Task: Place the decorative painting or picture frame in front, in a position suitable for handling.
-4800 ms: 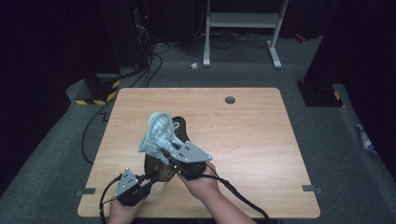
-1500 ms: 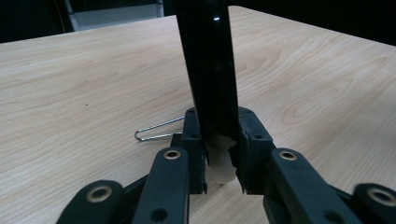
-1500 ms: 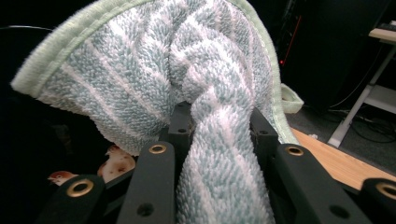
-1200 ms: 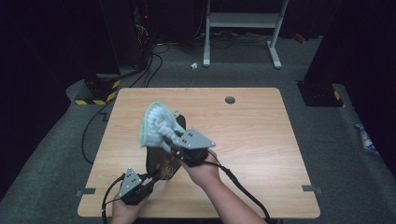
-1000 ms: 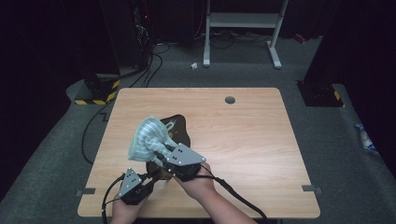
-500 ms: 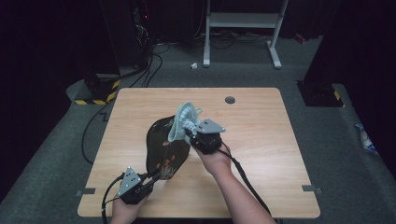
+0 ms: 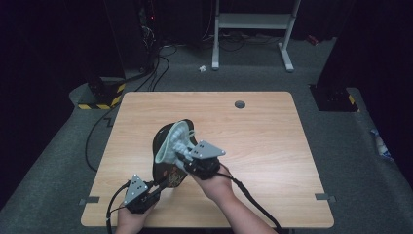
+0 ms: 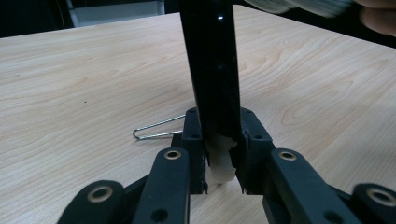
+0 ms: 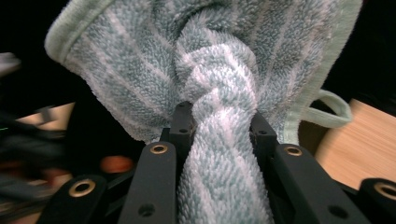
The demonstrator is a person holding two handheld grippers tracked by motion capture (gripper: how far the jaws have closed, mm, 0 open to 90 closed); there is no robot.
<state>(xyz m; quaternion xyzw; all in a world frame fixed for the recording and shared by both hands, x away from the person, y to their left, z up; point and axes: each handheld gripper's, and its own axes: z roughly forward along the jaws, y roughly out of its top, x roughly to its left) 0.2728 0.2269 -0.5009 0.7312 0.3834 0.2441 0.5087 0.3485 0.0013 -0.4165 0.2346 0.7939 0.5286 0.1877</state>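
A black, oval, pan-like utensil (image 7: 163, 163) stands tilted on the wooden table (image 7: 263, 146), its slim black handle (image 8: 212, 70) running toward me. My left gripper (image 7: 157, 185) is shut on that handle near its white end; in the left gripper view the gripper (image 8: 219, 140) has both pads pressed to it. A pale green and white striped towel (image 7: 174, 144) is bunched against the utensil's face, with my right gripper (image 7: 184, 157) shut on it. The right gripper view has the towel (image 9: 210, 70) twisted between that gripper's (image 9: 217, 121) jaws. The towel hides part of the utensil.
A thin wire loop (image 8: 154, 130) lies on the table by the handle's end. A round cable hole (image 7: 239, 104) sits near the table's far edge. Beyond the table stand a white metal frame (image 7: 253, 22) and floor cables (image 7: 160, 63).
The right gripper has carried the towel from the utensil's far end back toward me and to the left across its face. The left gripper has kept still on the handle.
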